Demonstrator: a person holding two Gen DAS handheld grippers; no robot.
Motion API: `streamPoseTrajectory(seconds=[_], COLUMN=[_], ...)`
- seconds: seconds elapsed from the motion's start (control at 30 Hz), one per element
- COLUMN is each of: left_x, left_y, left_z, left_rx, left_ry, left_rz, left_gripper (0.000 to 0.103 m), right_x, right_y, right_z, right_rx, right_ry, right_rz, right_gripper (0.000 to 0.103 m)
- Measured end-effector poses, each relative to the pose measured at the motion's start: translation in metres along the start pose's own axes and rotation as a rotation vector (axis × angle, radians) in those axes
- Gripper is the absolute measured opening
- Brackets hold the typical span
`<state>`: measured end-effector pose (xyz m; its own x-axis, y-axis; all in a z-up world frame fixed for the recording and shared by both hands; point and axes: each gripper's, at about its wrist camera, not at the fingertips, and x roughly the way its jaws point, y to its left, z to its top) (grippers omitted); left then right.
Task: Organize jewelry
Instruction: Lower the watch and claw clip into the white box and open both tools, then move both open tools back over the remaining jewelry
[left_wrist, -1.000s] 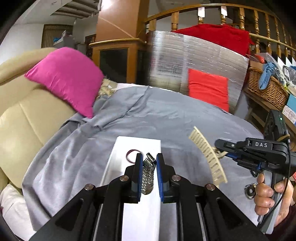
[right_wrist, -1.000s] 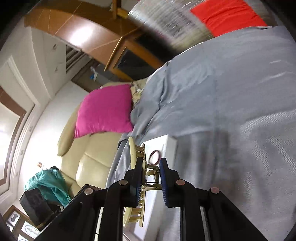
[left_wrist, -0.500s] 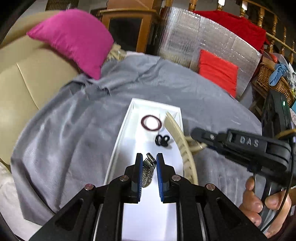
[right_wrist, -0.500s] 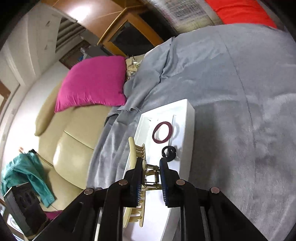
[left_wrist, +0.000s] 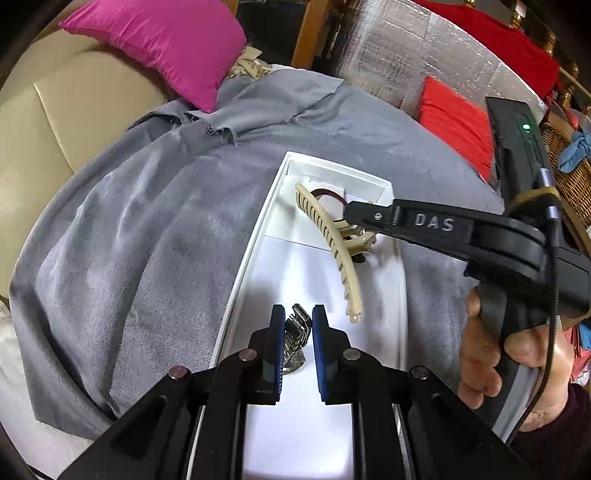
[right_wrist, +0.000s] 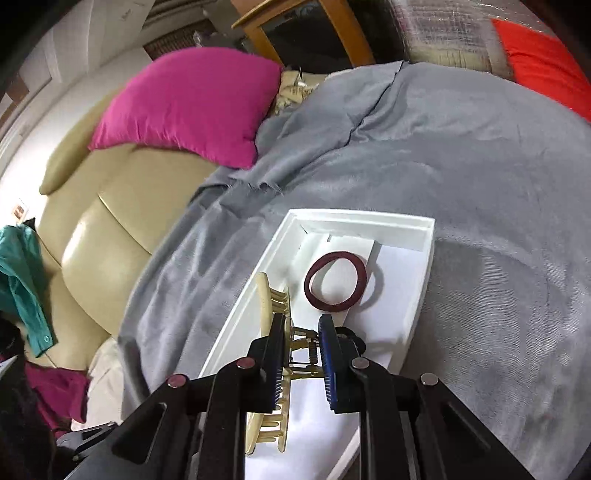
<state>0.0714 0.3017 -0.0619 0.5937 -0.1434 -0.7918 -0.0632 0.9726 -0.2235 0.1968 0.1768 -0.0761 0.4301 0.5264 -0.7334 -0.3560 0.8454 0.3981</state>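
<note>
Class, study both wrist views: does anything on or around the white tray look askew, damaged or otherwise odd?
One thing: the grey cloth under the white tray is rumpled, with a frayed, torn-looking edge near the pink cushion. The hair claw clip and the metal watch band are simply held over the tray by the grippers.

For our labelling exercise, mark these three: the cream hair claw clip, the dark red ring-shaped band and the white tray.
cream hair claw clip (left_wrist: 341, 254), left wrist view, toothed spine
dark red band (right_wrist: 335, 281), right wrist view, flat loop
white tray (right_wrist: 360, 217), right wrist view, far rim
</note>
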Motion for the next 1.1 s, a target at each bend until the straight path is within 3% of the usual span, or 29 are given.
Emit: streamPoseTrajectory(seconds=[0.33, 0.63, 0.73, 0.8, 1.1], left_x=[0.012, 0.014, 0.013, 0.009, -0.022], left_y=[0.001, 0.003, 0.0, -0.003, -0.034], left_z=[0.003, 0.004, 0.004, 0.004, 0.01], left_rx=[-0.004, -0.008, -0.013, -0.009, 0.061], left_ry=[0.033, 0.051, 0.058, 0.045, -0.098], left_rz=[0.022, 0.053, 0.044, 0.048, 0.079], left_gripper=[0.014, 0.016, 0.035, 0.054, 0.055], right_x=[0.019, 0.011, 0.0, -0.009, -0.082], right_y=[0.015, 0.015, 0.012, 0.009, -0.027], right_z=[0.004, 0.006, 0.007, 0.007, 0.001], right_rx=[-0.044, -0.033, -0.009, 0.013, 0.075], right_ry=[0.061, 0.069, 0.058, 0.04, -0.062], right_rz=[-0.097, -0.068, -0.007, 0.025, 0.062], right_gripper=[0.02, 0.023, 0.024, 0.029, 0.031])
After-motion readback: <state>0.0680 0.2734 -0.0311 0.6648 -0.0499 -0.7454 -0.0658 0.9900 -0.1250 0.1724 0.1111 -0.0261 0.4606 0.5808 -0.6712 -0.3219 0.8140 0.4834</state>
